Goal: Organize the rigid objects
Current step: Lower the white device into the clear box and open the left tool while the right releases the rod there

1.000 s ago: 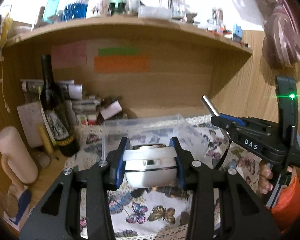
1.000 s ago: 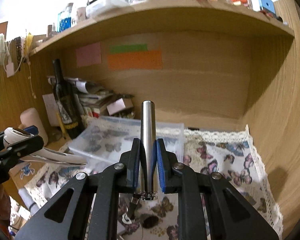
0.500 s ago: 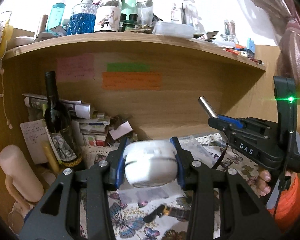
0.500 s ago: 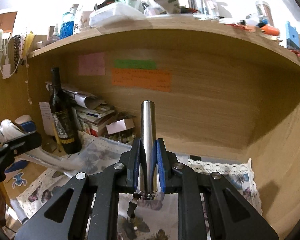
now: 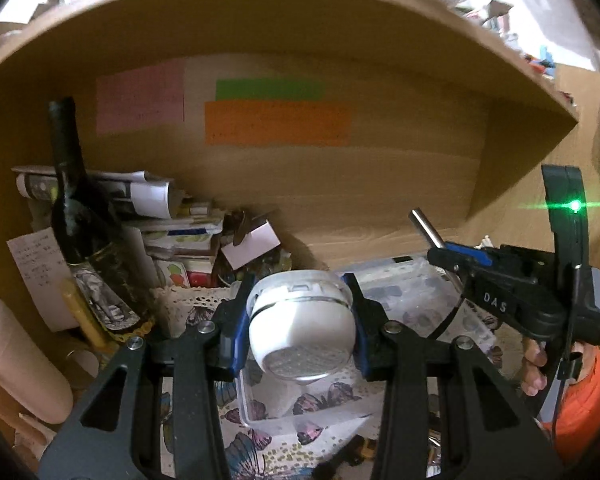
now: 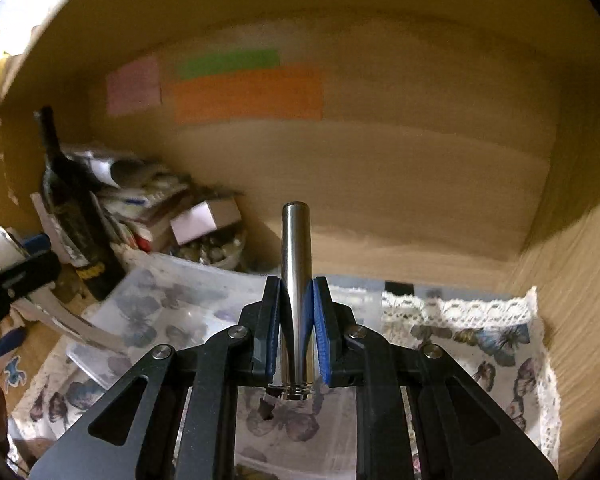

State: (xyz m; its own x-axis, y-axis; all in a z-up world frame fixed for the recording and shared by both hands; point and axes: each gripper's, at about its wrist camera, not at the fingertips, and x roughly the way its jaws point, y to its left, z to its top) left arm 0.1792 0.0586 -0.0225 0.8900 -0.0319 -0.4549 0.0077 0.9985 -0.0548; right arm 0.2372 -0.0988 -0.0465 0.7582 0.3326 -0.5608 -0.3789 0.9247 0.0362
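Note:
My left gripper (image 5: 300, 320) is shut on a white shower head (image 5: 302, 330), its perforated face tilted down toward me, held above a clear plastic box (image 5: 416, 300) on the butterfly cloth. The shower head's handle also shows at the left of the right wrist view (image 6: 60, 316). My right gripper (image 6: 296, 320) is shut on a steel cylinder (image 6: 296, 264) that points upward and away. It also shows at the right of the left wrist view (image 5: 452, 256), over the clear box (image 6: 172, 312).
A dark wine bottle (image 5: 82, 224) stands at the left beside stacked papers and boxes (image 5: 172, 232). The wooden back wall carries coloured notes (image 5: 276, 120). A shelf board (image 5: 260, 12) hangs overhead. A lace-edged butterfly cloth (image 6: 480, 344) covers the surface.
Both grippers have tilted down and moved closer under the shelf, still holding their objects. The shower head has tipped so its perforated face now shows.

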